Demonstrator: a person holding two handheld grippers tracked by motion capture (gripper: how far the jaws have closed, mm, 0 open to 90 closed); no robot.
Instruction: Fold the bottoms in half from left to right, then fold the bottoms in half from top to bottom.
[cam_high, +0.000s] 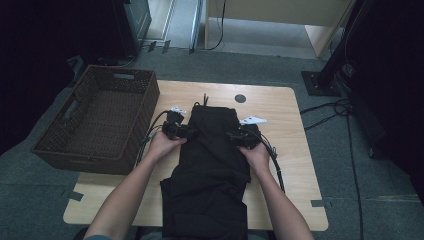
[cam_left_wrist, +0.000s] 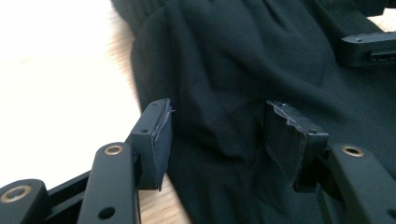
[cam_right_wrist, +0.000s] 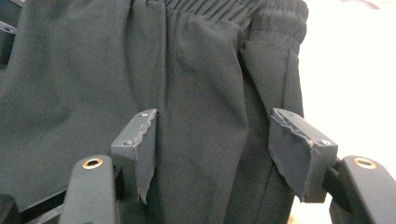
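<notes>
Cloth like these trousers (cam_high: 212, 150) is soft, limp; both my claws (cam_left_wrist: 217, 135) (cam_right_wrist: 212, 149) gape over it, best pinched near the waistband (cam_right_wrist: 224, 11).

A light wooden bench (cam_high: 292, 150) stands on grey carpet (cam_high: 45, 200). At ten o'clock sits a brown wicker basket (cam_high: 95, 145); pale wooden furniture (cam_high: 280, 12) at twelve; black cables (cam_high: 345, 130) at three.

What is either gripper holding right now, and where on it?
Nothing is held. The left gripper and right gripper both stand open over the black trousers, near the waistband, pads clear of the cloth.
</notes>
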